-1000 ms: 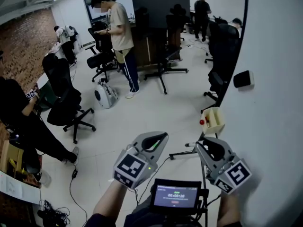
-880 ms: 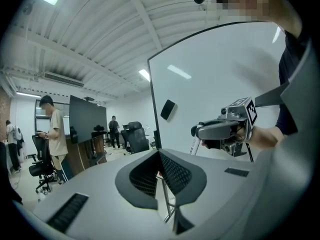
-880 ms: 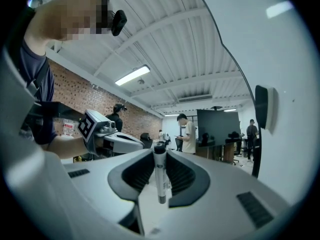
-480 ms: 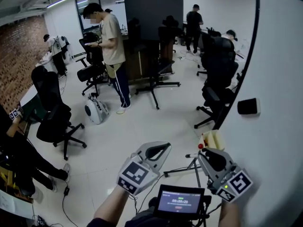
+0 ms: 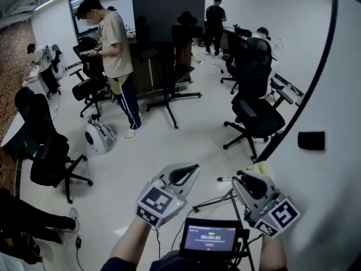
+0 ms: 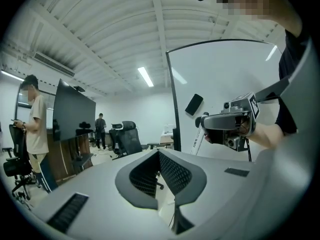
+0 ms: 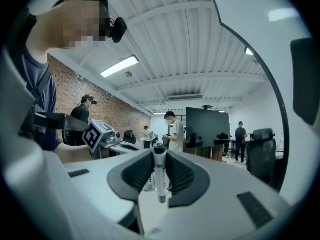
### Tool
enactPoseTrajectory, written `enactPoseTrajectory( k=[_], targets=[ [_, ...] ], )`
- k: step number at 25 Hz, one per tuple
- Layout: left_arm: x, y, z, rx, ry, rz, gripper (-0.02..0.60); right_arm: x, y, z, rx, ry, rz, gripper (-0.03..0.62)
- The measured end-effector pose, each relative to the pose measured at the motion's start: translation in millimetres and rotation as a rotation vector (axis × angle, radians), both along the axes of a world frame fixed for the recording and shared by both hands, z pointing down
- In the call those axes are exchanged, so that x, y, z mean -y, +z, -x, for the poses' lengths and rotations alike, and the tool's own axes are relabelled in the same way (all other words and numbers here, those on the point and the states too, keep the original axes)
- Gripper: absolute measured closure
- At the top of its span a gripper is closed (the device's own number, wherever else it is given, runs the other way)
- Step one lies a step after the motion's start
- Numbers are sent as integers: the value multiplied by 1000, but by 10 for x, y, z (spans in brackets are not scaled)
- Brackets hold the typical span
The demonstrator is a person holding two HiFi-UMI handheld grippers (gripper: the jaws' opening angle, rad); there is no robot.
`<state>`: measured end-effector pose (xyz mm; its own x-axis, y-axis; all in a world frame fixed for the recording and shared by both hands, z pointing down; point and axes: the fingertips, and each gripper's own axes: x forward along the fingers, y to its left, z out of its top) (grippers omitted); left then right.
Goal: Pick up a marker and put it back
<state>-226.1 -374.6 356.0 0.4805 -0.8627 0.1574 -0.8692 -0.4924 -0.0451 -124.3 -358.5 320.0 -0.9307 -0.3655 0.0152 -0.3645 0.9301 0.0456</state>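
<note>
Right gripper (image 7: 160, 159): closed on the marker (image 7: 159, 179), which is held upright at the lower centre of its view.
Left gripper (image 6: 159, 156): jaws closed together, nothing held.
Whiteboard (image 5: 338, 95): seen along the right of the head view.

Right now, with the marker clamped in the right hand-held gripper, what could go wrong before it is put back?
1. The marker is pinched only across its slim body by the right hand-held gripper; a bump against the whiteboard could twist it loose.
2. The left hand-held gripper, shut and empty, hangs close beside it; a careless swing could knock the marker's end.
</note>
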Motion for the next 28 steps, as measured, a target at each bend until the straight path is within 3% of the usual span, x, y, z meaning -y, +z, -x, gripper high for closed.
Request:
enactPoseTrajectory(
  k=[7, 17, 28],
  targets=[
    [377, 172, -57, -58, 79, 20, 581, 294, 109, -127, -49, 139, -3, 511],
    [692, 362, -476, -81, 200, 73, 581, 680, 371, -1013, -135, 495, 20, 511],
    [951, 487, -621, -60, 234, 93, 581, 986, 792, -1542, -204, 702, 42, 511]
  ],
)
